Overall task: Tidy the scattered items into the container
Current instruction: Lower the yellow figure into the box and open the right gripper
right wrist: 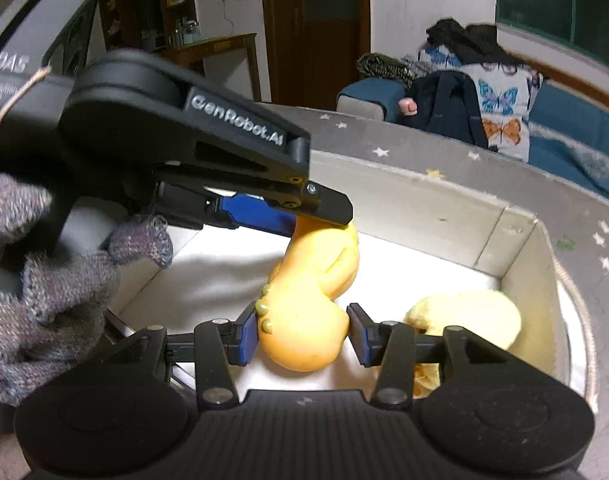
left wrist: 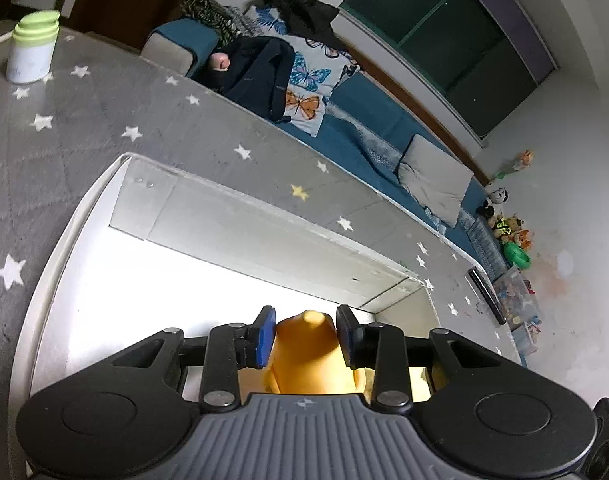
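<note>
A yellow-orange rubber toy [right wrist: 308, 300] hangs inside the white cardboard box [right wrist: 444, 208]. My left gripper [left wrist: 306, 334] is shut on the toy's upper end [left wrist: 310, 344]; the right wrist view shows it from the side [right wrist: 304, 216], clamping the top of the toy. My right gripper [right wrist: 302, 334] has its blue pads on both sides of the toy's rounded lower end, touching or nearly touching it. A second pale yellow item [right wrist: 468, 318] lies in the box's right corner. The box rim shows in the left wrist view [left wrist: 264, 200].
The box sits on a grey tablecloth with white stars [left wrist: 84, 120]. A white jar with a green lid [left wrist: 32, 50] stands at the far left. A dark remote [left wrist: 486, 294] lies at the table's right edge. A blue sofa [left wrist: 364, 120] with cushions is behind.
</note>
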